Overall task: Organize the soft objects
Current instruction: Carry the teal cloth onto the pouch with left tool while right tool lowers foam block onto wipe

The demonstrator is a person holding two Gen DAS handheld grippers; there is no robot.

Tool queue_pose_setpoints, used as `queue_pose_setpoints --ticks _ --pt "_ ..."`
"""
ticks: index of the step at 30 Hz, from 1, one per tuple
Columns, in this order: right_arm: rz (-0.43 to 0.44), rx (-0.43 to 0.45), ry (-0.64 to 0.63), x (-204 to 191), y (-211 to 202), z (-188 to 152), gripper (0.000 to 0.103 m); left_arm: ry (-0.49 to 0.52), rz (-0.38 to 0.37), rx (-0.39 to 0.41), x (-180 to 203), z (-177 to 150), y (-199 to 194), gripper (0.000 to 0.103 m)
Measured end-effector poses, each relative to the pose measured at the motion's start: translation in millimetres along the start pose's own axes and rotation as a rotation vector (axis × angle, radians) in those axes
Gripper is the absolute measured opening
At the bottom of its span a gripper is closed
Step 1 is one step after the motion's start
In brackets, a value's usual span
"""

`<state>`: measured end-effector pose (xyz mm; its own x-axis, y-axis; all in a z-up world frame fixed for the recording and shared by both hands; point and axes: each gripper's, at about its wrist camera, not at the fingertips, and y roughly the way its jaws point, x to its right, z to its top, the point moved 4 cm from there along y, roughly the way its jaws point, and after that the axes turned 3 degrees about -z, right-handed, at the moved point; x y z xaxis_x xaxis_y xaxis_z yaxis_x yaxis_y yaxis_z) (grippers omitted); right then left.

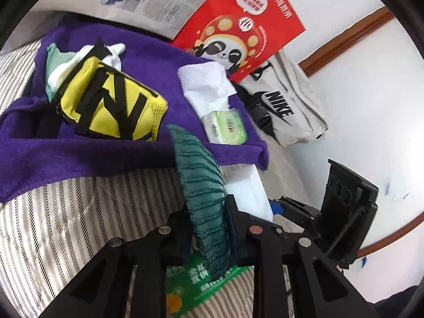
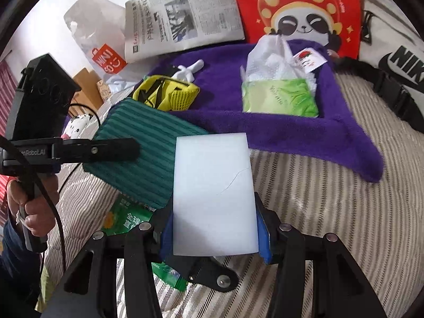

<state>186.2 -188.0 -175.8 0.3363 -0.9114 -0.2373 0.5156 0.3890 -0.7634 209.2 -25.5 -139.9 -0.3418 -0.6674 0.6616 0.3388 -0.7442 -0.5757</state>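
My left gripper [image 1: 208, 225] is shut on a teal ribbed cloth [image 1: 201, 185], which stands up between its fingers; from the right wrist view the same cloth [image 2: 143, 153] hangs flat over the bedding. My right gripper [image 2: 216, 228] is shut on a white foam block [image 2: 214, 193], with blue pads pressed against both its sides. The block [image 1: 254, 193] sits just right of the teal cloth. Beyond both lies a purple towel [image 2: 291, 127] carrying a yellow pouch [image 2: 169, 92], a green tissue pack [image 2: 281, 98] and a white sock [image 1: 114, 53].
Striped bedding [image 2: 318, 212] lies under everything. A green printed packet [image 2: 124, 217] lies below the cloth. A red panda bag [image 2: 299, 8], a newspaper [image 2: 185, 18] and a grey Nike bag [image 2: 397, 61] line the far side. A hand [image 2: 29, 212] grips the left handle.
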Motion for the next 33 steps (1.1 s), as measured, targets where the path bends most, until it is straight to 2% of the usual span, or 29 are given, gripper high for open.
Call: queue_pose_setpoints --ticks 10,19,24,27,33 --pt "-0.043 0.04 -0.003 -0.4 -30.7 9.9 0.05 0.037 0.024 0.057 11.8 -5.6 -32.3 0.018" --pt "-0.07 0.049 -0.014 -9.1 -39.1 20.0 0.05 0.106 0.101 0.112 25.6 -5.0 -59.4 0.018" --pt "-0.093 0.063 -0.026 -11.9 -43.1 34.9 0.05 0.129 0.124 0.147 29.3 7.1 -79.6 0.018" --pt "-0.109 0.067 -0.023 -11.1 -41.4 48.0 0.05 0.144 0.152 0.171 29.7 20.5 -88.3 0.018" --pt "-0.134 0.086 -0.024 -5.1 -35.2 78.6 0.05 0.135 0.159 0.199 21.5 55.1 -93.9 0.018"
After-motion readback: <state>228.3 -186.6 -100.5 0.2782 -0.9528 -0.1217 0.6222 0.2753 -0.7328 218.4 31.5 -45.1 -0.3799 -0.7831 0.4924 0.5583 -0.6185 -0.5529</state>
